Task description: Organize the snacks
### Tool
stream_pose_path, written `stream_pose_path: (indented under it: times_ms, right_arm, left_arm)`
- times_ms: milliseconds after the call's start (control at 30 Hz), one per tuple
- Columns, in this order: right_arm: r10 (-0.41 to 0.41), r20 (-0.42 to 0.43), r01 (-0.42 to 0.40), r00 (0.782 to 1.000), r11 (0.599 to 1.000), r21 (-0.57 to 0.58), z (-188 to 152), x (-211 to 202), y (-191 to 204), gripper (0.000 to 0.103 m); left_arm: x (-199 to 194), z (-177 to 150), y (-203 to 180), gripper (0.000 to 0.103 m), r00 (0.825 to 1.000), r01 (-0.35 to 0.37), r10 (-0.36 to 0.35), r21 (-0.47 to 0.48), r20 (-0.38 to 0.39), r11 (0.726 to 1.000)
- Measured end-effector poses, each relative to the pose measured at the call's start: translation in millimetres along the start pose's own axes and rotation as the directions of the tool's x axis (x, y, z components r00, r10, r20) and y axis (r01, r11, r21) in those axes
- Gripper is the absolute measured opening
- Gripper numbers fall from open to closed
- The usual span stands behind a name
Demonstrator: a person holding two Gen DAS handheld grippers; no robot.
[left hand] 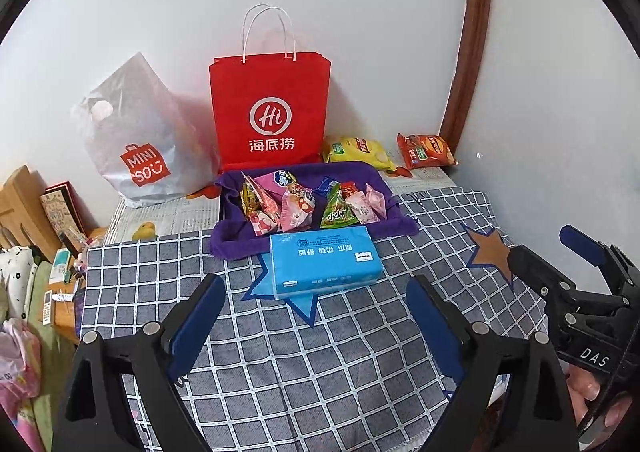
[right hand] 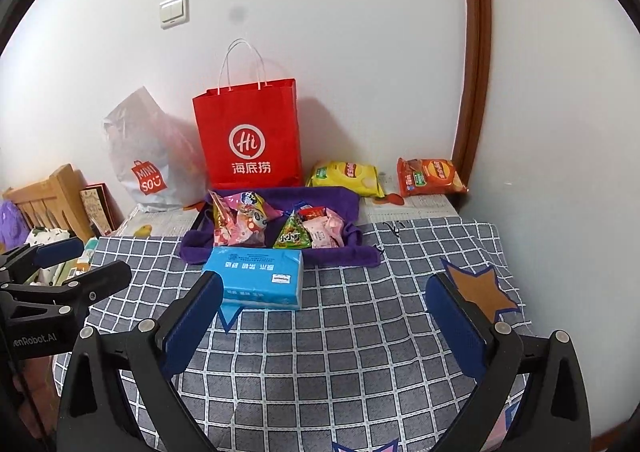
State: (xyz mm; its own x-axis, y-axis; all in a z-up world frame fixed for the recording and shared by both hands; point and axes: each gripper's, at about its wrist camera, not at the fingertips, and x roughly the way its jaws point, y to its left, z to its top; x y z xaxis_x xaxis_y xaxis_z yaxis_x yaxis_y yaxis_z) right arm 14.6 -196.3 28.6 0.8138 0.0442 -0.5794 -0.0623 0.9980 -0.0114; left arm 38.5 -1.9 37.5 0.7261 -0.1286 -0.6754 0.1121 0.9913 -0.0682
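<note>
Small snack packets (left hand: 304, 203) lie heaped in a purple cloth-lined tray (left hand: 232, 240) toward the table's (left hand: 360, 332) far edge, a blue tissue pack (left hand: 324, 262) touching its near side, two chip bags (left hand: 426, 149) in the far right corner, while left gripper (left hand: 316, 316) and right gripper (right hand: 324, 316) hover wide apart, empty.

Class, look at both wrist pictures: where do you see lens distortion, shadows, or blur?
Left wrist view: the brown door frame bows into a curve and black corners ring the picture; the red paper bag casts a soft shadow on the wall. Right wrist view: same bowing, a faint grey smudge on the wall; no motion blur.
</note>
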Motion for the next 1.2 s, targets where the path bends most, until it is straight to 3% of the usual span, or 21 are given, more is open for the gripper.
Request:
stream_pose_path:
  times_ms: [1200]
  right_arm:
    - [0.004,0.008,-0.004,1.0,1.0,-0.004,-1.9,-4.8,0.5,0.1]
  left_arm:
    - [-1.9,0.0,1.9,0.092,1.0,0.001,-0.001,-0.002,-0.002,1.0]
